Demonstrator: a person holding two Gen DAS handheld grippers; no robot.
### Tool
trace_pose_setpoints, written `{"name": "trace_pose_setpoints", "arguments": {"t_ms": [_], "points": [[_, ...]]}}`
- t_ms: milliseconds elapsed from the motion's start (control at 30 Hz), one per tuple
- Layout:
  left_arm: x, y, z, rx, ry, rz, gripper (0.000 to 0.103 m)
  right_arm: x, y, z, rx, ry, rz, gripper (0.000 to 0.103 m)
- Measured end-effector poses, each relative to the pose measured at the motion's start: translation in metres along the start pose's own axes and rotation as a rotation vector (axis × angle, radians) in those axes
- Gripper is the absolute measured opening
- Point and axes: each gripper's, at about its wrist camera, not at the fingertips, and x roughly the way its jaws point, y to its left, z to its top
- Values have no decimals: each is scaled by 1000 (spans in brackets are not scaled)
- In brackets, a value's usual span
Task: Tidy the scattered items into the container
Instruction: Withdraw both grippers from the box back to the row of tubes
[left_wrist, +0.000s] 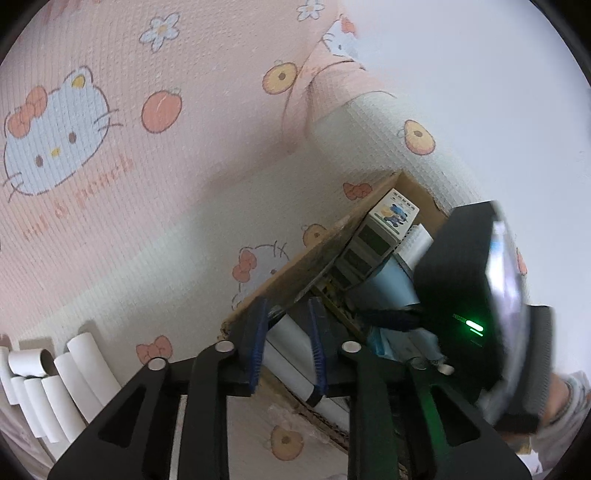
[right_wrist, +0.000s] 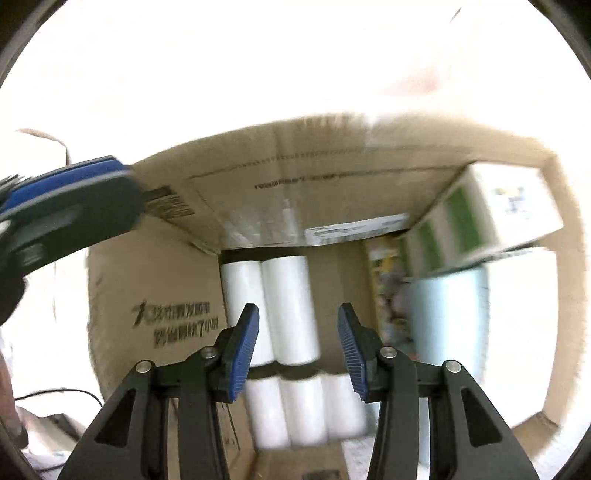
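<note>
In the left wrist view my left gripper (left_wrist: 288, 343) is shut on a white paper tube (left_wrist: 291, 350) at the near edge of the cardboard box (left_wrist: 295, 273). Several more white tubes (left_wrist: 55, 391) lie on the mat at lower left. The right gripper's black body (left_wrist: 469, 302) hangs over the box. In the right wrist view my right gripper (right_wrist: 297, 347) is open and empty above the box (right_wrist: 155, 295). White tubes (right_wrist: 273, 306) lie in rows on the box floor. The left gripper (right_wrist: 66, 210) shows at the left edge.
A green and white carton (right_wrist: 487, 214) and a pale blue pack (right_wrist: 447, 314) lie inside the box at the right; the carton also shows in the left wrist view (left_wrist: 384, 229). A pink cartoon-cat mat (left_wrist: 110, 147) covers the floor.
</note>
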Motion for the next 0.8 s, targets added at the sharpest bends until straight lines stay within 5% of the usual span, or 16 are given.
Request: {"name": "trace_pose_setpoints", "arguments": {"t_ms": [233, 533, 800], "points": [[-13, -25, -6, 59, -69, 46, 54, -34, 14, -15, 4, -96, -59, 50], [-31, -34, -24, 56, -121, 1, 60, -58, -2, -40, 60, -151, -60, 53], [-49, -11, -43, -67, -189, -77, 64, -84, 29, -51, -22, -344, -273, 55]]}}
